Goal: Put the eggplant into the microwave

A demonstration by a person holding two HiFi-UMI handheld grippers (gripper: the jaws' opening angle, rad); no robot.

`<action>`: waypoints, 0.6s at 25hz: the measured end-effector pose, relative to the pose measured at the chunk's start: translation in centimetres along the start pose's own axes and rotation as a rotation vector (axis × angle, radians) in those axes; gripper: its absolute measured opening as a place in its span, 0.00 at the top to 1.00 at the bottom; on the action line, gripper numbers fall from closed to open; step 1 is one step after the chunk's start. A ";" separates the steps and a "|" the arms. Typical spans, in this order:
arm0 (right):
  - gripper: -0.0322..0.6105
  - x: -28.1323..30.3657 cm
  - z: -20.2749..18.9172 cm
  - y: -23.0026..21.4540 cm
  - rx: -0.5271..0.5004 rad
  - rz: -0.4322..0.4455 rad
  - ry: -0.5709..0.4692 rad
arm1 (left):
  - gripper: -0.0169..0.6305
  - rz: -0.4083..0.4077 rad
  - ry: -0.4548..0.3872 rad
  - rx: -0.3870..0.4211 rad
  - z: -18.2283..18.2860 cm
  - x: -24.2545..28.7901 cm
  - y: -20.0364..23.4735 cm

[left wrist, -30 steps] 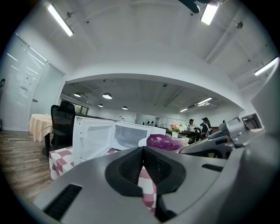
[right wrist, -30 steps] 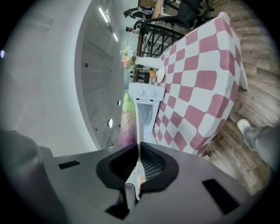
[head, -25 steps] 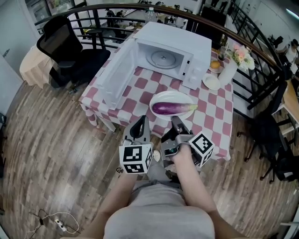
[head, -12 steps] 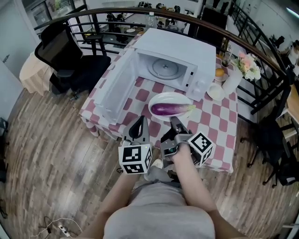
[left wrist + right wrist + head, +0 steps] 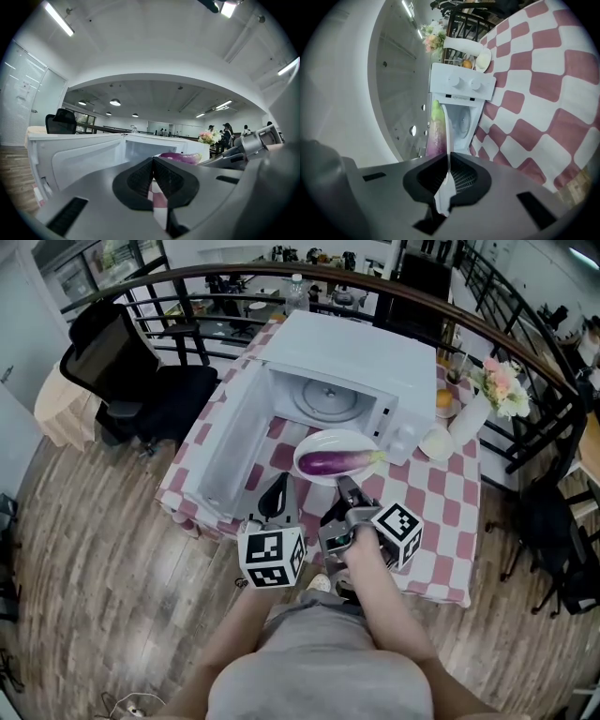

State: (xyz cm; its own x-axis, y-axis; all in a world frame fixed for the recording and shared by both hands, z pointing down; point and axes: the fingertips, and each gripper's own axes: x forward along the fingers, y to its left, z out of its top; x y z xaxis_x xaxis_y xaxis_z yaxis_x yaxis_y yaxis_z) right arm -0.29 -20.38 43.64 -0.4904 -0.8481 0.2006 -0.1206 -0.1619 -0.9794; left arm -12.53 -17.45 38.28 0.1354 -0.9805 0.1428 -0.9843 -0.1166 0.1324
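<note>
Just before the open white microwave [image 5: 375, 351], the right hand-held gripper [image 5: 345, 489] clamps the rim of the round white plate [image 5: 319, 441] bearing the glossy purple eggplant [image 5: 330, 462]. With an edge-only grip, any tilt may roll the eggplant off. The left hand-held gripper [image 5: 275, 495], closed and empty, offers no support.

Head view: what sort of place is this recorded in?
Likely an open-plan office or lab mezzanine, not a home kitchen: a curved railing, a black office chair, and a white microwave staged on a checked-cloth table.

Purple eggplant [image 5: 333, 462], white plate [image 5: 307, 446], white microwave [image 5: 370, 348], pink-and-white checked tablecloth [image 5: 441, 495].
</note>
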 end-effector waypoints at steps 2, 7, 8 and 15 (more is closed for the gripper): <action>0.89 1.1 0.4 0.2 0.002 -0.001 -0.004 | 0.97 -0.003 0.004 0.004 0.2 1.1 0.3; 0.89 4.0 1.3 0.0 0.005 -0.008 0.000 | 0.97 -0.013 0.023 -0.005 -0.1 4.1 0.8; 0.89 4.5 1.5 -0.1 0.002 -0.009 0.003 | 0.97 -0.013 0.026 -0.005 -0.3 4.6 0.8; 0.89 7.4 2.5 -1.1 -0.005 -0.027 0.015 | 0.97 0.008 0.019 -0.003 -0.3 7.0 1.8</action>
State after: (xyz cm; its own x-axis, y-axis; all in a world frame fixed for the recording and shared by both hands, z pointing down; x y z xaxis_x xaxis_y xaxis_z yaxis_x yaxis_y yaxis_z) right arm -1.61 -27.72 46.11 -0.5000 -0.8357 0.2271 -0.1382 -0.1819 -0.9736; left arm -13.36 -24.50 39.81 0.1295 -0.9782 0.1623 -0.9850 -0.1082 0.1343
